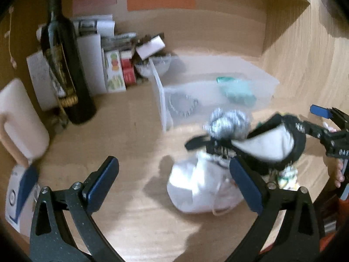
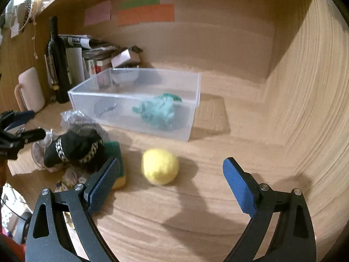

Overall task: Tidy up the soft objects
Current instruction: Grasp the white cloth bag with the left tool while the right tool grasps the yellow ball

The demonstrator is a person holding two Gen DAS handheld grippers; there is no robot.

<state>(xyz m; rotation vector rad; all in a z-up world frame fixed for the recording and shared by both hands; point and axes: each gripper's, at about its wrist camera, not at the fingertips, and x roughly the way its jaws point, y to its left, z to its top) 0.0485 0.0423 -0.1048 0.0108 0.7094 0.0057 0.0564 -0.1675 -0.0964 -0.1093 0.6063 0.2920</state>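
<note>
Since the yellow ball [image 2: 159, 166] looks felted and soft, it is judged light and compressible, unlikely to slip against the textured blue pads; being round, it has no long axis and points no way in particular, so it may be taken across its middle from any side. It lies on the wooden shelf [image 2: 229, 152] just ahead of the right gripper [image 2: 171, 183], whose jaws are spread wide and hold nothing, and in front of the clear plastic bin [image 2: 192, 118], where a teal cloth [image 2: 159, 111] is already seen.

To the left a heap is found: a black cap with a chain band [image 2: 74, 148], lying with its longer side roughly across the view, over a green-and-yellow sponge [image 2: 118, 152] and a crinkly wrapped bundle. All are judged floppy and light; the cap would best be pinched at its edge.

From the left wrist view, the left gripper [image 1: 174, 185] is seen wide open and empty above a white plastic bag [image 1: 196, 190], which is judged slippery and shapeless.
</note>
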